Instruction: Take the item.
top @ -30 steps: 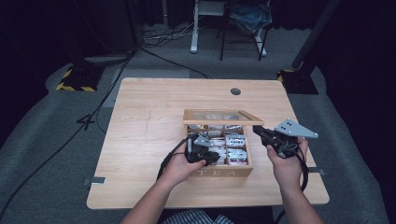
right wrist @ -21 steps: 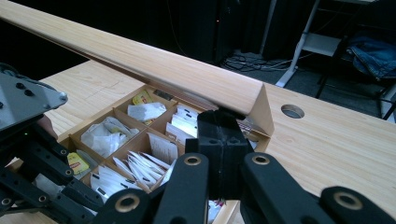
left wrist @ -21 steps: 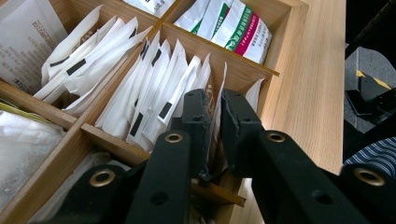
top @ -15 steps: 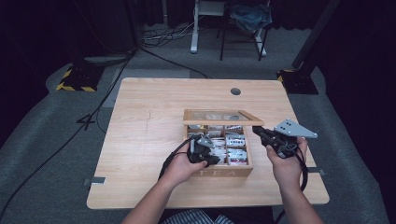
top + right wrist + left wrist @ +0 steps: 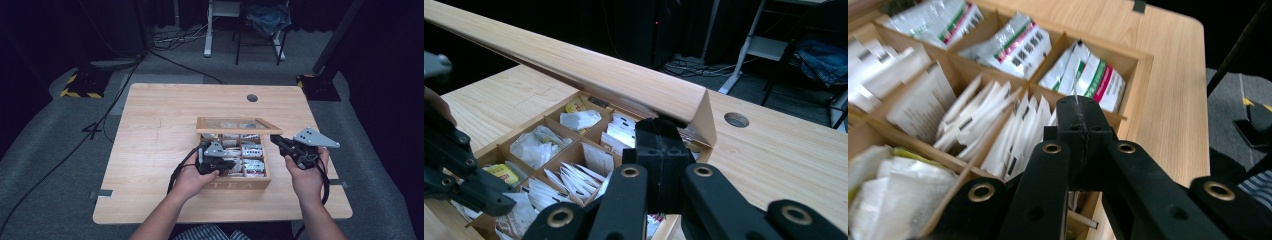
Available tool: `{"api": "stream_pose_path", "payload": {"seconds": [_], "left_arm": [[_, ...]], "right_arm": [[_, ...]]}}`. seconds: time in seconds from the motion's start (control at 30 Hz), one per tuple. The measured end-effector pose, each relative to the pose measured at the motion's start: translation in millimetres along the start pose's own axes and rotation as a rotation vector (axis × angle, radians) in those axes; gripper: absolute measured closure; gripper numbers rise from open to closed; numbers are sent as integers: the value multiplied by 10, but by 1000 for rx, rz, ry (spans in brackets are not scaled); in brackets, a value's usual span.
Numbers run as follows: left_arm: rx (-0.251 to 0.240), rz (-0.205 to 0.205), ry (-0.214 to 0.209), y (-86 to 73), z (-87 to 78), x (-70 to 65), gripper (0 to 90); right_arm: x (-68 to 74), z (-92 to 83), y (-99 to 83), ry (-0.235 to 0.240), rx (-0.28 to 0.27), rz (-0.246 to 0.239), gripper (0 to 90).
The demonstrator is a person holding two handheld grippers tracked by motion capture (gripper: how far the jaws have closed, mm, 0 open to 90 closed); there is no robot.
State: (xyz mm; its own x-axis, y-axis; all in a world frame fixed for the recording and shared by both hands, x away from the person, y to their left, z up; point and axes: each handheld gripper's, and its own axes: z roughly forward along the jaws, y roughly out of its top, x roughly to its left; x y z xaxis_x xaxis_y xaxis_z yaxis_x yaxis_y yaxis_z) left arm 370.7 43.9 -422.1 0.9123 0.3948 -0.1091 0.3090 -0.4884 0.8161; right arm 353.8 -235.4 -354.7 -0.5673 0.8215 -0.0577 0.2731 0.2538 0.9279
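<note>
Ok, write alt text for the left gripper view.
The left hand-held gripper, jaws shut on the thin edge of a white sachet, hangs over an open wooden tea box. Its compartments hold white tea sachets and green-and-red printed packets, with the light wooden table beside it.

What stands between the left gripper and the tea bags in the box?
Nothing visible. The lid is raised, with the right gripper at its corner, so the box lies open. The left gripper has its jaws shut right over the white bags.
</note>
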Motion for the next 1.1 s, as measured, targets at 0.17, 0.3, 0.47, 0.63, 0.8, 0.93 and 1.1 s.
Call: {"api": "stream_pose_path", "payload": {"seconds": [0.17, 0.3, 0.47, 0.63, 0.8, 0.93, 1.1], "left_arm": [[-37, 1, 0, 18, -60, 0, 900], [-66, -1, -2, 29, -118, 10, 900], [-95, -2, 2, 37, -205, 0, 900], [-116, 6, 21, -3, -344, -18, 900], [-121, -7, 32, -59, -498, -5, 900], [-129, -1, 68, -118, -641, 6, 900], [-132, -20, 92, -208, -812, 45, 900]], "right_arm": [[0, 0, 0, 0, 0, 0, 900], [-2, 1, 0, 1, -2, 0, 900], [-3, 2, 0, 1, -3, 1, 900], [-7, -4, 3, 1, -5, 3, 900], [-18, -10, 8, -1, -7, 8, 900], [-19, -12, 6, 0, -7, 9, 900], [-29, -12, 12, 4, -13, 10, 900]]}}
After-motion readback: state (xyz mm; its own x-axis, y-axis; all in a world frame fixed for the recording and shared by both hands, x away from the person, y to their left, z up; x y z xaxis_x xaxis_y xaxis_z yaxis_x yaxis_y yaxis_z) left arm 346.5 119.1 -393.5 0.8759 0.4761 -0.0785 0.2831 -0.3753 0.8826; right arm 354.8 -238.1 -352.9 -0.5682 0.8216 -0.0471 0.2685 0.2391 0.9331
